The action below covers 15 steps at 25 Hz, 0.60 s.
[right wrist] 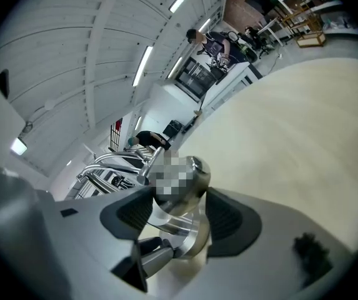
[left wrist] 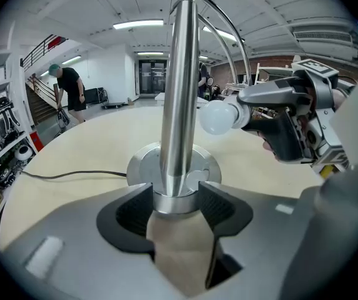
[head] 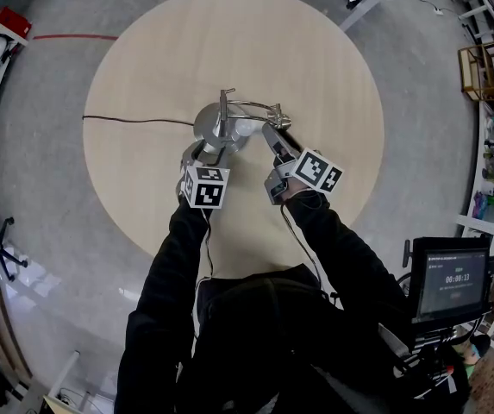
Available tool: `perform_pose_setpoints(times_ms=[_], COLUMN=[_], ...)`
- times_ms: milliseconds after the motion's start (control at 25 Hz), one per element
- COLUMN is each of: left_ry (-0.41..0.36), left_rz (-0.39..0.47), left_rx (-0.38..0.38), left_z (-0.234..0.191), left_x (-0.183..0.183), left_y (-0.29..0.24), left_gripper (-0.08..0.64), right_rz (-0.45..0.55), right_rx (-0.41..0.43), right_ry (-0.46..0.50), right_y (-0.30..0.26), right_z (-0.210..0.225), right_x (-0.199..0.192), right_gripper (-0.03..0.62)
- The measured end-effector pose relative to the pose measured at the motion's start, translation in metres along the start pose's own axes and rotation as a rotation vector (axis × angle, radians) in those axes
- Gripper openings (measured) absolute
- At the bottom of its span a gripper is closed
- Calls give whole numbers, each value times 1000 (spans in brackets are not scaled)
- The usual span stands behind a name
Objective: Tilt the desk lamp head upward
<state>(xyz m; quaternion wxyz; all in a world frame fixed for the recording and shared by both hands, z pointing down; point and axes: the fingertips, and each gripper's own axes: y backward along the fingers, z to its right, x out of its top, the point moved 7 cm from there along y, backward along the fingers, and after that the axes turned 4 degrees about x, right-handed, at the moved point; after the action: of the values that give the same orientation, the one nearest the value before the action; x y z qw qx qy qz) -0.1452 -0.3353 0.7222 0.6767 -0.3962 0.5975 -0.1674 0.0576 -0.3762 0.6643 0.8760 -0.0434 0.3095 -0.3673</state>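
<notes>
Two black sleeves point(head: 173, 266) reach forward from the bottom of the head view, each ending in one gripper over one round, pale wood table point(head: 229, 50). At the left, a single dark cord point(head: 134, 120) runs across the tabletop to the one lamp point(head: 221, 128), which stands near the table's centre. The lamp is polished chrome: a round base point(left wrist: 142, 167), one upright post point(left wrist: 182, 105), and two thin curved rods point(left wrist: 232, 36) arching over to the right. The left gripper point(left wrist: 177, 208) has its jaws clenched on the post just above the base. To its right, one white bulb point(left wrist: 219, 116) sticks out of the lamp's head point(right wrist: 185, 230). The right gripper point(right wrist: 175, 208) has its jaws grasping that chrome head from both sides. At the far right, off the table, one small screen point(head: 452, 283) glows.
</notes>
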Motion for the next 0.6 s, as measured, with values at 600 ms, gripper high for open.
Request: perform_pose_setpoints(times_ms=[600], left_ry=[-141], left_rz=[219], left_rx=[5], left_z=[4], left_x=[66], left_y=[53], left_gripper=[250], right_rz=[9], right_rx=[-97], right_ry=[170], right_y=[24], right_z=[-10], right_x=[32], right_gripper=[264])
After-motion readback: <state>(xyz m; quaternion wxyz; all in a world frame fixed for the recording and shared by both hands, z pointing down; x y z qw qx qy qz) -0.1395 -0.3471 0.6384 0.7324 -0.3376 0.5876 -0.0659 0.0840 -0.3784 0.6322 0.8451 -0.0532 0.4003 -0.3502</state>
